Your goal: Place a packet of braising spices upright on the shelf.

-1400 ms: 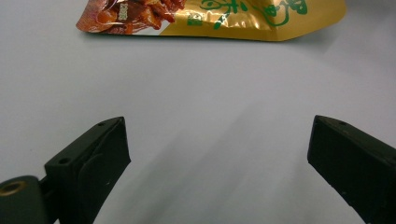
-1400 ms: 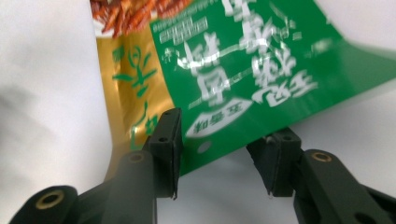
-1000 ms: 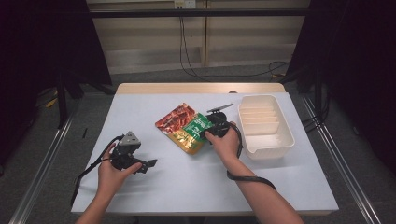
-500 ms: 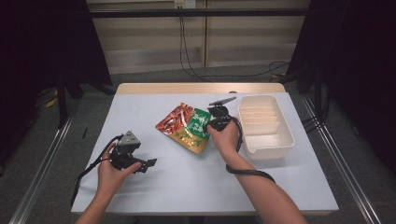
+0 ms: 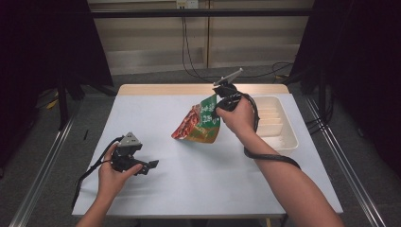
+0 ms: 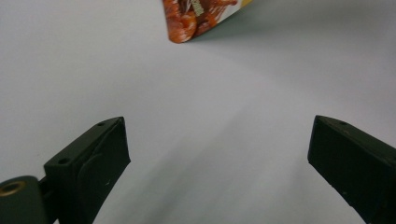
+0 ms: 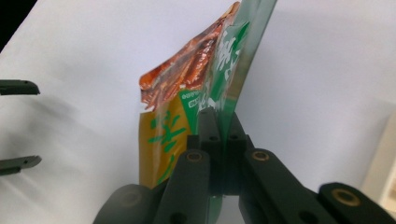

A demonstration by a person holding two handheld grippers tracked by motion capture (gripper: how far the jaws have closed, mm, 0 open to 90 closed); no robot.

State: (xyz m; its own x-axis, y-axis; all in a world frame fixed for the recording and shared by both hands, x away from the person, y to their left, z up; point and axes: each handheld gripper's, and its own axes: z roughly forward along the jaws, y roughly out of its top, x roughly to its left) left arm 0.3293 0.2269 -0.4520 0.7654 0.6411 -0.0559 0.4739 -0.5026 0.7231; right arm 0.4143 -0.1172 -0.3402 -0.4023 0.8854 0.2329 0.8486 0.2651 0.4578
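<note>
A person's right gripper (image 5: 221, 100) pinches the edge of a red, green and yellow snack bag (image 5: 200, 122), lifting it above the middle of a white table (image 5: 198, 179); whether its lowest corner touches the tabletop is unclear. A white tray (image 5: 285, 135) sits just right. The left gripper (image 5: 150, 165) rests near the front-left, jaws spread, holding nothing.

table (image 5: 189, 184): white top | white tray (image 5: 289, 137) at right edge
</note>
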